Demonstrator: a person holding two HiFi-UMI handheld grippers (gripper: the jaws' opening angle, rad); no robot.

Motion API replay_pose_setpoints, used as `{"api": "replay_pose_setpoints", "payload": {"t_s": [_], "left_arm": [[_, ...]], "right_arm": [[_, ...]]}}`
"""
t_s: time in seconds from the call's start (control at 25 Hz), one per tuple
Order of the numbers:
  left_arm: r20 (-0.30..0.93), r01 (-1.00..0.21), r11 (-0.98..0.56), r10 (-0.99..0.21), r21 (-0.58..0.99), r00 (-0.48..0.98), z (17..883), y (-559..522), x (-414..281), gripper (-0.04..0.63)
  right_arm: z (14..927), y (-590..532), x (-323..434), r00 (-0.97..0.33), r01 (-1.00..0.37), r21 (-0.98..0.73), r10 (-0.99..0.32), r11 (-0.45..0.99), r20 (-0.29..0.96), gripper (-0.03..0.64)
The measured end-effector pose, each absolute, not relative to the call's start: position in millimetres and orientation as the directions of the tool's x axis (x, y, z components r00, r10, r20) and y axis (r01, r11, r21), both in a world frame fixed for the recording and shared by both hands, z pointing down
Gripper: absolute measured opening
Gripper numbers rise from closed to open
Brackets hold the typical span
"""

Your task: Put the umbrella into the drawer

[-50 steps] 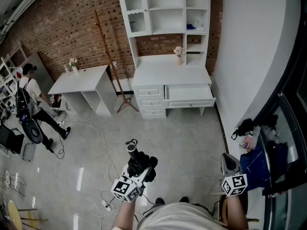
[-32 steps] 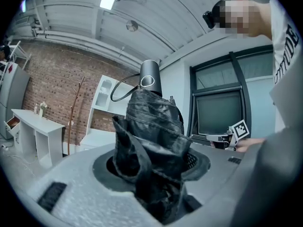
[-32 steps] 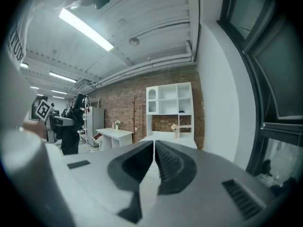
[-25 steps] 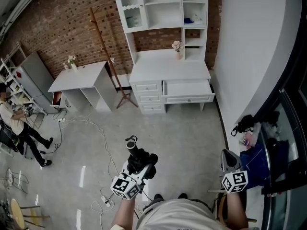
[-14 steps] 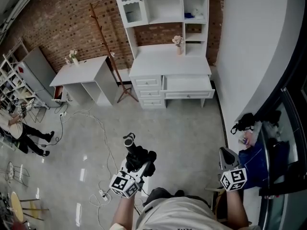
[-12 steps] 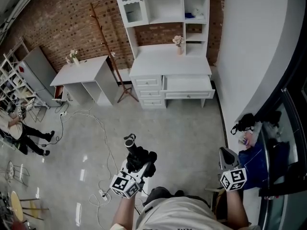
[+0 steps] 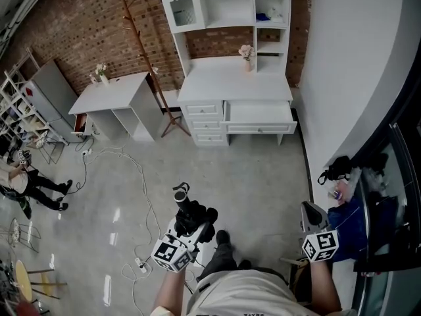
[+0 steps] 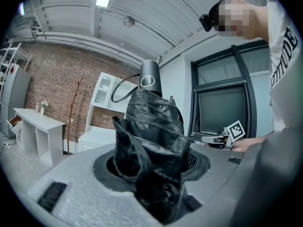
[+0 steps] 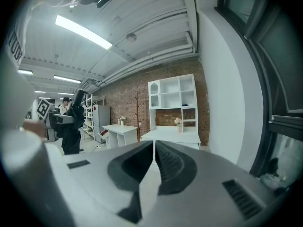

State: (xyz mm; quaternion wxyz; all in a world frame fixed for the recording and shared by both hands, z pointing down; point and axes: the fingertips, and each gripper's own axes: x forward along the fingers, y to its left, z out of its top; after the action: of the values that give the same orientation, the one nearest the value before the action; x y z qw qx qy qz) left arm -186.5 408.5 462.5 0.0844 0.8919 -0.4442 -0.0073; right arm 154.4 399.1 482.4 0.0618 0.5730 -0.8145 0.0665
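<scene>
Holding: left claw (image 7: 192, 228) gripped the folded black umbrella (image 7: 185, 204), well short of the drawer (image 7: 260, 116).
Right claw (image 7: 312, 217): clenched shut, empty.
Room: drawer stood open in white cabinet (image 7: 233, 87) against brick wall (image 7: 79, 25).
Floor (image 7: 256, 183): grey, glossy, strewn cables (image 7: 141, 189).

The wearer's leg (image 7: 219, 255) now stretches forward, its shoe (image 7: 222, 236) on the floor (image 7: 263, 183) just right of the left tool (image 7: 191, 228); two seconds ago only shoe tips showed behind both tools. The other person (image 7: 23, 183), then walking beside the grey cabinet (image 7: 49, 87) far ahead-left of that tool, now shows low at the picture's left edge. The white bench (image 7: 233, 87) with the drawer (image 7: 260, 116) sits slightly higher in the head view.
</scene>
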Motion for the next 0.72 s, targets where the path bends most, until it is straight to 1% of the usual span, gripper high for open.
{"api": "replay_pose_setpoints", "payload": {"t_s": [0.4, 0.72], "left_arm": [[0.067, -0.773, -0.613, -0.775, 0.165, 0.629, 467.1, 351.4, -187.1, 0.247], [0.092, -0.754, -0.633, -0.752, 0.175, 0.652, 470.2, 291.1, -200.3, 0.247]], "right_arm": [[481.7, 354.3, 151.4, -0.302, -0.953, -0.038, -0.936, 0.300, 0.183, 0.035], [485.0, 303.7, 136.2, -0.281, -0.960, -0.049, -0.939, 0.277, 0.200, 0.035]]}}
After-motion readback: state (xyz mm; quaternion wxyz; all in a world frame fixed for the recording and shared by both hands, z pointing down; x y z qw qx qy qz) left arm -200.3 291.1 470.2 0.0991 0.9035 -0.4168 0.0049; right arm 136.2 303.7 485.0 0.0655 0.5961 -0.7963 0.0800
